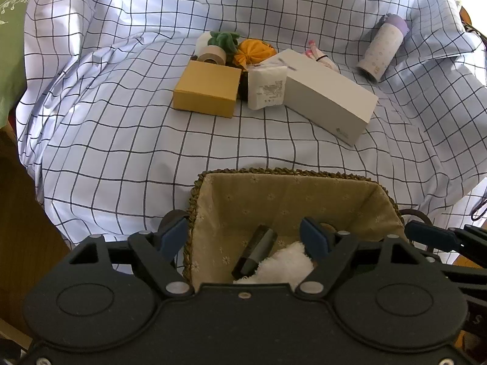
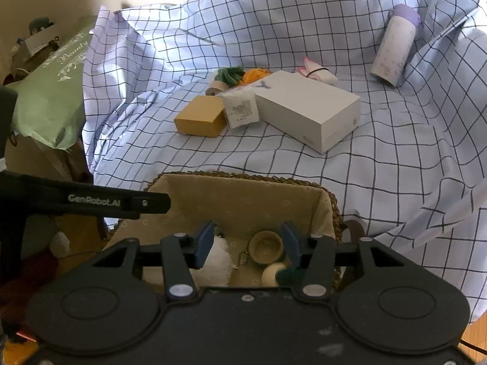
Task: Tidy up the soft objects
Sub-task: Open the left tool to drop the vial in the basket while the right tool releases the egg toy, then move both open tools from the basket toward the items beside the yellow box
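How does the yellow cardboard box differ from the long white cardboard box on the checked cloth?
The yellow cardboard box is small, nearly square and flat; the long white cardboard box is clearly larger, longer and taller. The yellow one lies left of the white tissue pack, the white one right of it. The white box shows small print and a mark on its end; the yellow one looks plain. Both are closed and rest on the checked cloth.

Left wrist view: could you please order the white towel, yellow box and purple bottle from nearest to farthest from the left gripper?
From the left gripper:
1. White towel, in the basket between its fingers.
2. Yellow box, mid-cloth, left of centre.
3. Purple bottle, far right.
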### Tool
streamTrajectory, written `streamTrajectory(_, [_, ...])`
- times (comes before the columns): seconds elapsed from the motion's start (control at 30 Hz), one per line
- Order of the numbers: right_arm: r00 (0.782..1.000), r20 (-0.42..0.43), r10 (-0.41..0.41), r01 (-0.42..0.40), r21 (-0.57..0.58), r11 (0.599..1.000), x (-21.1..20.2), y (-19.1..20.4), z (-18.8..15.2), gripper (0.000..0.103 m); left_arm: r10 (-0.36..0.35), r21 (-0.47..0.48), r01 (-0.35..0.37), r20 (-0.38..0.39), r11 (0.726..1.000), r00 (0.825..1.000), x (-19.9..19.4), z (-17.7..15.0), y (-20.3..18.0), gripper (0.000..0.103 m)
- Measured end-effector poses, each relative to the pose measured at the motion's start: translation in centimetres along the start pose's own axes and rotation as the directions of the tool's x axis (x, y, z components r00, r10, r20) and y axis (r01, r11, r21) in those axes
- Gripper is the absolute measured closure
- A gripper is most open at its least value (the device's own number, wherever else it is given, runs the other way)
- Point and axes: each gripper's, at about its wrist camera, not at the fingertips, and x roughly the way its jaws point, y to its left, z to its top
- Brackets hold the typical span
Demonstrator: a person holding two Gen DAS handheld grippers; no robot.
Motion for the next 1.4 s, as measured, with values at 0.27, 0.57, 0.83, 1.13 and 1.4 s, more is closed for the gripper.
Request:
streamTrajectory(0.27, [1.000,-0.028,-0.013,0.013,0.020,1.000,0.5,-0.4,-0.3,0.049,-0.001,0.011,0.002,-0.012,1.000,1.000,0.1,-0.1,-0.4,0.024])
streamTrajectory(0.57, [0.999,-0.047,-0.014,0.017,0.060,0.998,1.1,-1.2,-0.3,0.041,-0.003,0.025,0.004,-0.020,1.000,1.000,0.3,-0.1,-0.8,0.023])
streamTrajectory(0.83, [0.999,-0.041,-0.023,0.027,0.094,0.995,1.7,-1.6,0.5,0.039,0.003,0.043,-0.003,0.002,0.999,1.000,0.2,0.7,-0.9,0.023])
streamTrajectory(1.13, [0.998,0.025,-0.059,0.056,0.103,0.993,3.0,-2.4,4.0,0.035,0.019,0.053,-0.022,0.050,0.998,0.999,0.4,3.1,-0.2,0.023])
streamTrajectory(1.4, [0.995,0.038,-0.090,0.083,0.156,0.984,5.5,-3.9,7.8,0.032,0.038,0.035,-0.041,0.076,0.999,0.996,1.6,5.8,1.3,0.022])
